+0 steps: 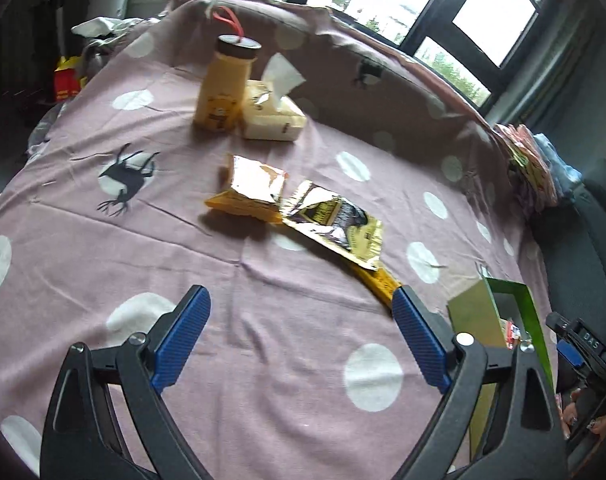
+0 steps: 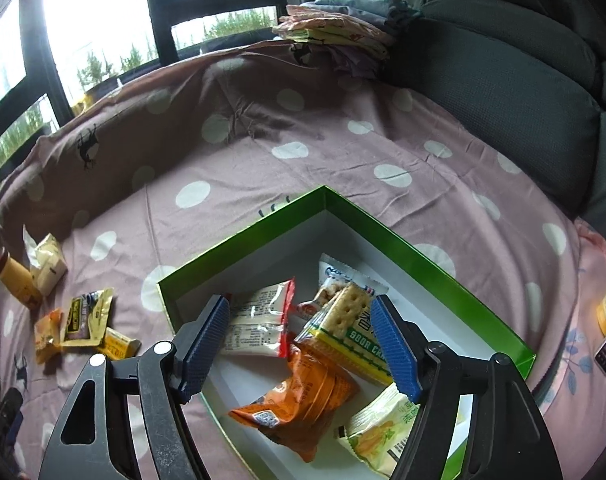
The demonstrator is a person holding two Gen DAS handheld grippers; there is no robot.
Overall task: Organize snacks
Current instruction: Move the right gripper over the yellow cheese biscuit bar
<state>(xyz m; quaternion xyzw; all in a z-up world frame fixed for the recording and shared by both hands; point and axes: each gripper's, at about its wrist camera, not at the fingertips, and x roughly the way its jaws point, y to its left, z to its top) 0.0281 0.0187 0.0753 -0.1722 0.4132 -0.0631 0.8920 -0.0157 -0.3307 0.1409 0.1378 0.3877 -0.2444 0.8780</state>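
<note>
Pink spotted bedspread holds three loose snack packets ahead of the left gripper, fingers wide and empty, clearly the nearer; right gripper, fingers wide, empty, hovers above the green box.

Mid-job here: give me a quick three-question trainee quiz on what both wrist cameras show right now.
1. True or false: the left gripper holds a packet.
2. Where does the orange foil snack packet lie? A) on the pink dotted bedsheet B) inside the green cardboard box with white lining C) beside the yellow bottle with the brown cap
3. Fill in: the loose gold-and-black foil pouch lies on the ____.

Key: 1 false, its jaws stand open and empty. 2 B. 3 bedsheet.
</note>
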